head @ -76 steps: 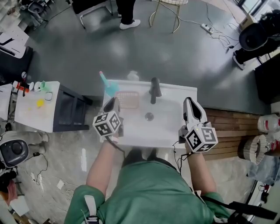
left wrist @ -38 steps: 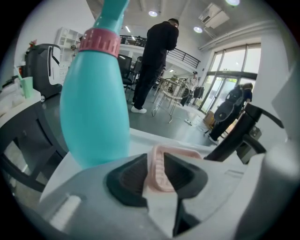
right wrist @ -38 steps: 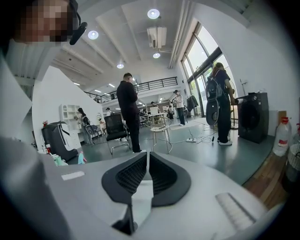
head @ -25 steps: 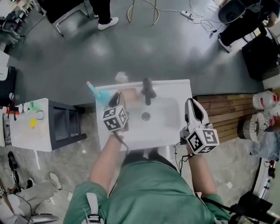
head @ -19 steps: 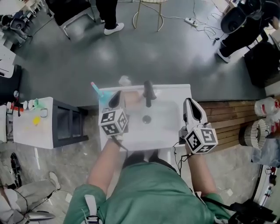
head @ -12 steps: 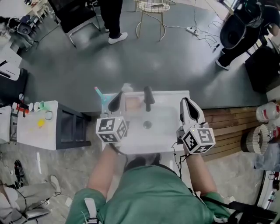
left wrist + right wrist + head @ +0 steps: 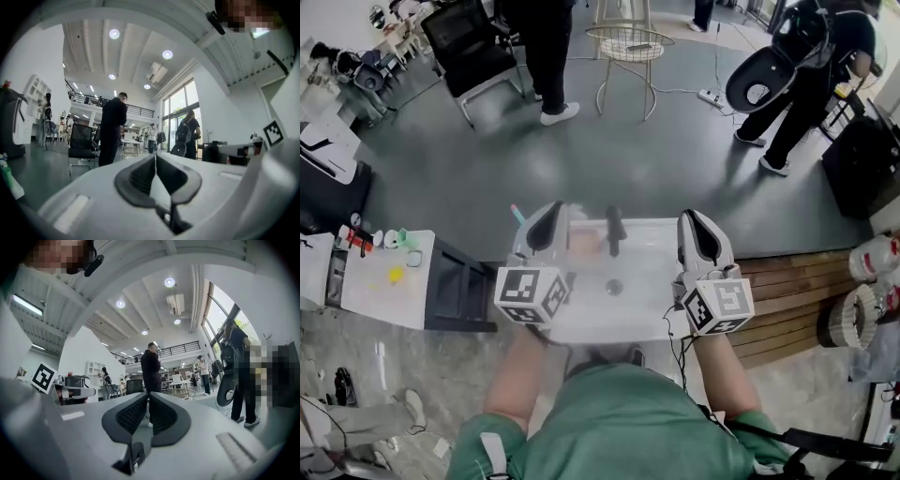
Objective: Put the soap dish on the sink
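Note:
The white sink (image 7: 647,314) stands below me, with a black faucet (image 7: 614,230) at its back. A pinkish soap dish (image 7: 586,242) rests on the sink's back rim just left of the faucet, blurred and partly hidden by my left gripper. My left gripper (image 7: 549,220) hovers above the sink's back left corner, lifted clear of the dish, shut and empty. In the left gripper view its pads (image 7: 140,176) meet and it points level into the room. My right gripper (image 7: 698,230) hangs over the sink's right side, shut (image 7: 147,399) with nothing in it.
A teal toothbrush (image 7: 517,213) pokes out at the sink's back left. A white side cabinet (image 7: 366,291) with small items stands left, wooden boards (image 7: 787,277) right. On the grey floor beyond are a black chair (image 7: 473,47), a wire stool (image 7: 628,52) and standing people (image 7: 546,56).
Both grippers have risen above the sink and now point level, the left one more. The left gripper came up off the soap dish, which stays on the back rim.

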Motion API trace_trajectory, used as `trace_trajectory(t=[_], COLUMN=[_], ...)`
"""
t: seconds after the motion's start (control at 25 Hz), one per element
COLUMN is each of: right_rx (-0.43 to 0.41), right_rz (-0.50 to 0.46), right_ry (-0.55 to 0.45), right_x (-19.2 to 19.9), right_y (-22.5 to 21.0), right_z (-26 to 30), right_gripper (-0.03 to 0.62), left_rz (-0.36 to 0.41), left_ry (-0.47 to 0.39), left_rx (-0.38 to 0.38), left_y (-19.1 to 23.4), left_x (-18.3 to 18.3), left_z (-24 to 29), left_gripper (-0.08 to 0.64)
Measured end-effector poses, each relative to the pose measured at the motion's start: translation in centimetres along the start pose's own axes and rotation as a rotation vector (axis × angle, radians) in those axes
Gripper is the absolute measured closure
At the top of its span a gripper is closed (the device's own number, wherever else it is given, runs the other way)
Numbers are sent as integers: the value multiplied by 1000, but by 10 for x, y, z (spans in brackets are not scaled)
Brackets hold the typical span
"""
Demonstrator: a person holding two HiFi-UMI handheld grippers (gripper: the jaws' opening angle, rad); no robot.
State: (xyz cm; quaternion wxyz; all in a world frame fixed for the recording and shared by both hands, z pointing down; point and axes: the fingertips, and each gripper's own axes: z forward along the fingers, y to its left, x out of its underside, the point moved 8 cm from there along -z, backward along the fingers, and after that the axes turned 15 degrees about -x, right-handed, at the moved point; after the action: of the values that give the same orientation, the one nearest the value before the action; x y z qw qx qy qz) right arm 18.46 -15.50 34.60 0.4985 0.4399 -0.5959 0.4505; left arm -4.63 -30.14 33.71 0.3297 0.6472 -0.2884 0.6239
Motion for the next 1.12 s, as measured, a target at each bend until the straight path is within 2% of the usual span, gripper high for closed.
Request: trace_trajectory(t=[0.32,0.52,1.12], right_rx=[-17,-16,-24], right_rz=[-89,-117,-137], right_ry=[-60,-84,-106], right_x=[-30,-40,-48], right_y=[12,13,15], right_z=[-6,-10,-10], right_gripper=[574,574,574], left_rz=[27,34,29], left_ry=[-77,-104,-105], left_rx=[-12,-28,-28], left_y=[-6,-7,-7], left_x=[-31,-38,-39], left_z=[-18,-28,-30], left_gripper=[548,528,526])
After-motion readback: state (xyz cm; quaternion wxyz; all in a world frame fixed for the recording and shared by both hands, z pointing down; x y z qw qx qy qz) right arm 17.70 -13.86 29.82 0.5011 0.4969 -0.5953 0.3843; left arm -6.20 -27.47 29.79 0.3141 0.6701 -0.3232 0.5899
